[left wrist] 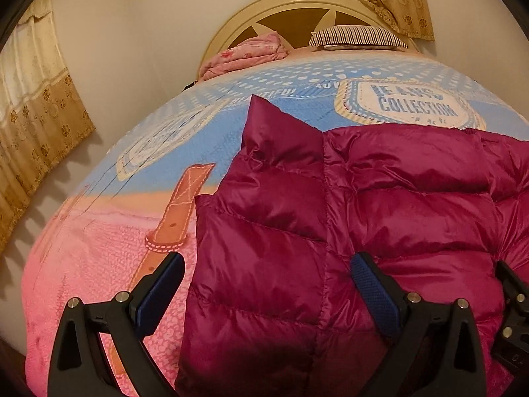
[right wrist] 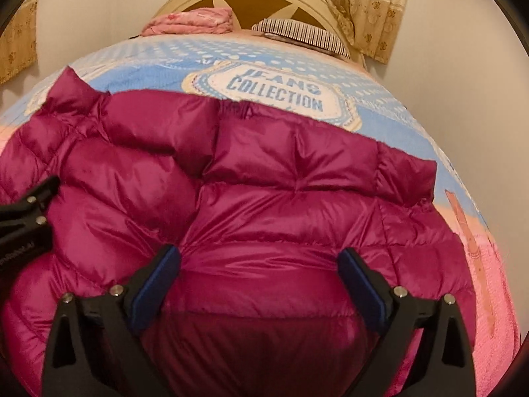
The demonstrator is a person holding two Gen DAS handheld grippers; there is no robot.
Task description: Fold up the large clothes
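A magenta quilted puffer jacket (left wrist: 380, 205) lies spread on the bed, partly folded, with a pointed corner sticking up at its far left. It fills most of the right wrist view (right wrist: 258, 182). My left gripper (left wrist: 267, 271) is open above the jacket's near left part, holding nothing. My right gripper (right wrist: 259, 264) is open above the jacket's near middle, holding nothing. The right gripper's body shows at the right edge of the left wrist view (left wrist: 512, 311); the left gripper's body shows at the left edge of the right wrist view (right wrist: 26, 218).
The bedspread (left wrist: 109, 248) is pink and blue with a "JEANS COLLECTION" print (right wrist: 274, 94). A folded pink blanket (left wrist: 244, 54) and a striped pillow (left wrist: 358, 36) lie by the cream headboard (left wrist: 291, 3). Curtains (left wrist: 36, 125) hang on the walls.
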